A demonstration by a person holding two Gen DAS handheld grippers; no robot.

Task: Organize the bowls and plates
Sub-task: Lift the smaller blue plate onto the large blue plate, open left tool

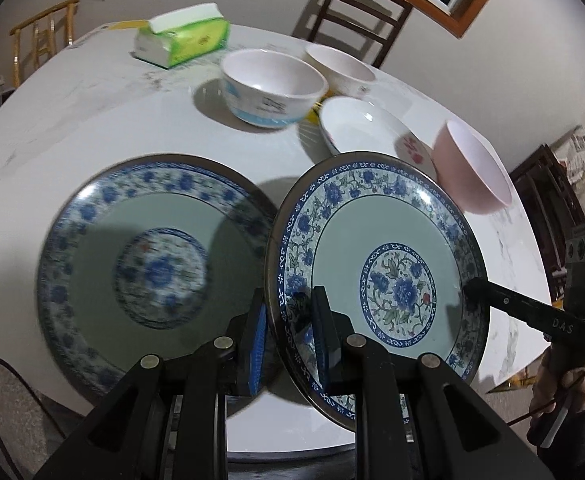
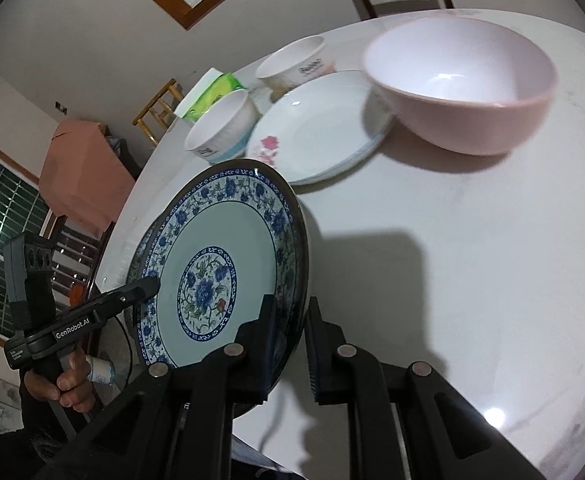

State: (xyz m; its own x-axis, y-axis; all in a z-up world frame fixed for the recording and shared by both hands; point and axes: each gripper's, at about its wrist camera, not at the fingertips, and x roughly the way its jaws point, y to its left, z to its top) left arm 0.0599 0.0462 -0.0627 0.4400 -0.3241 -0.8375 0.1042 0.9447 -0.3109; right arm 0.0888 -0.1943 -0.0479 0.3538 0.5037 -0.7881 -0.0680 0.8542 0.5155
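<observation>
A blue-and-white floral plate [image 1: 384,264] is held tilted above the white table [image 1: 92,120]. My left gripper [image 1: 290,336] is shut on its near-left rim. My right gripper [image 2: 290,344] is shut on its opposite rim, and its finger shows in the left wrist view [image 1: 508,302]. The held plate also shows in the right wrist view [image 2: 220,264]. A second matching plate [image 1: 148,264] lies flat on the table to the left, mostly hidden behind the held plate in the right wrist view.
A pink bowl [image 2: 460,84], a white plate with a pink flower [image 2: 316,128], two white bowls [image 1: 272,86] [image 1: 342,68] and a green tissue pack [image 1: 182,36] stand further back. Wooden chairs [image 1: 356,12] surround the table.
</observation>
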